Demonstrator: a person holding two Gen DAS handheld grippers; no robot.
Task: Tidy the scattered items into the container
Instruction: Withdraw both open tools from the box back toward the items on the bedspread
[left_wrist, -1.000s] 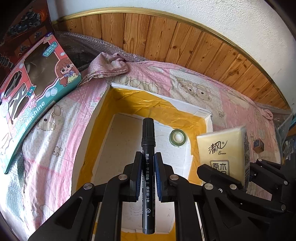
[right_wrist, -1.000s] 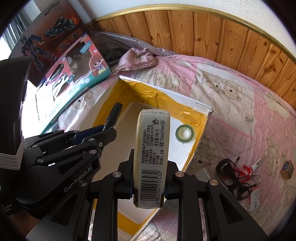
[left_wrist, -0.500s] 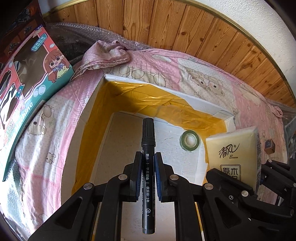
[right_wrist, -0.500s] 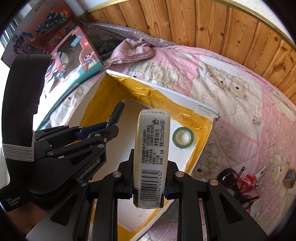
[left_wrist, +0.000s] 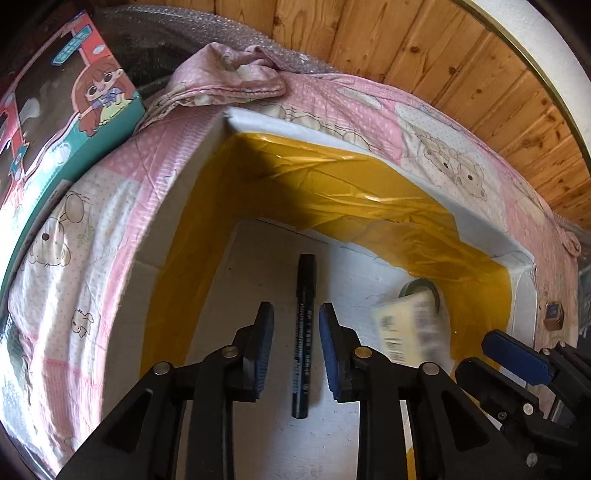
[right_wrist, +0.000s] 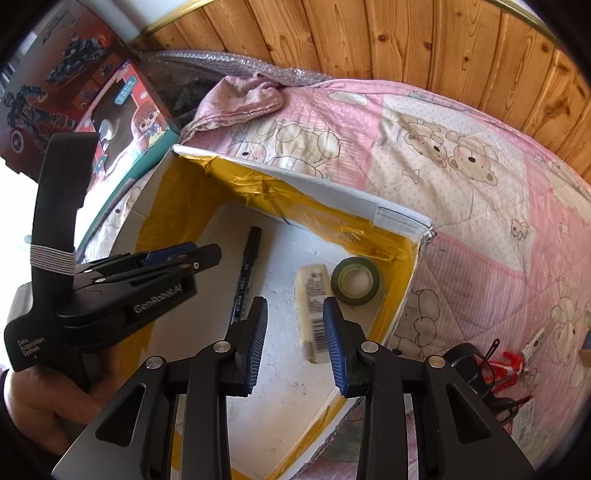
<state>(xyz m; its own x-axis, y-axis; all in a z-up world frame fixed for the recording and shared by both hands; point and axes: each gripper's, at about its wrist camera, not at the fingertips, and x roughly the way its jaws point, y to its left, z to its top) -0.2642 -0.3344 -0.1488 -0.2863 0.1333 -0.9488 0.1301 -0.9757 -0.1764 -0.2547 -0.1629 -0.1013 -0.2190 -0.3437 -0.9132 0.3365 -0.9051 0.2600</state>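
With both grippers' jaws spread and empty above the box (right_wrist: 402, 221), where the marker (left_wrist: 304, 332) and tissue pack (right_wrist: 314, 310) lie, the remaining clutter (right_wrist: 495, 365) is seen outside, nearest the right gripper (right_wrist: 295, 343), not the left gripper (left_wrist: 295, 347).

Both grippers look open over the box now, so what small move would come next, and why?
Probably lift the right hand-held gripper out and swing it toward the clutter on the quilt. Its jaws stand open, the tissue pack and marker are already in the box, while items remain outside it.
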